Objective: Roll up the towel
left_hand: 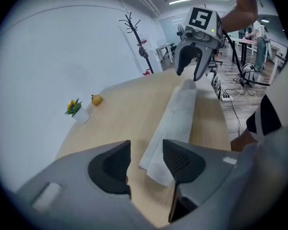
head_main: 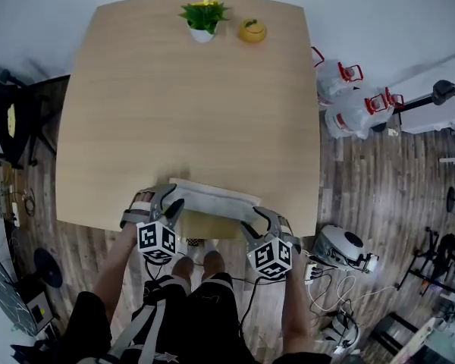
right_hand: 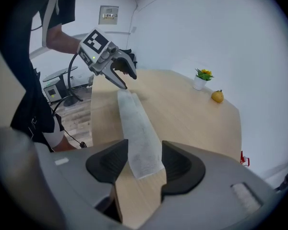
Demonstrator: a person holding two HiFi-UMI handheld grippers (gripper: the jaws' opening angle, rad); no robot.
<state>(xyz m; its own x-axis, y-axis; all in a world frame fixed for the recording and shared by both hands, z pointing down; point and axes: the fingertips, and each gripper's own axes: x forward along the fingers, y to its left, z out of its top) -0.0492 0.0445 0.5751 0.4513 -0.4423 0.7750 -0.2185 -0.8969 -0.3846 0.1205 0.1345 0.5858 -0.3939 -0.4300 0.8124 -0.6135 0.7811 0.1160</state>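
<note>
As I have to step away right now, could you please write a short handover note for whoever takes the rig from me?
Left hand-held gripper: open, holding nothing, just above the towel's left end.
Right hand-held gripper: open, holding nothing, just above the towel's right end.
Towel: lies as a long roll along the near edge of the table.
Done: the towel looks rolled up.
Left: check the left end, where a layer seems loose; tighten it if needed.

Bright, even indoor light comes from ceiling strips (left_hand: 180, 1); shadows on the table (head_main: 189, 112) are soft. Both gripper views bend strongly toward dark, rounded edges.
</note>
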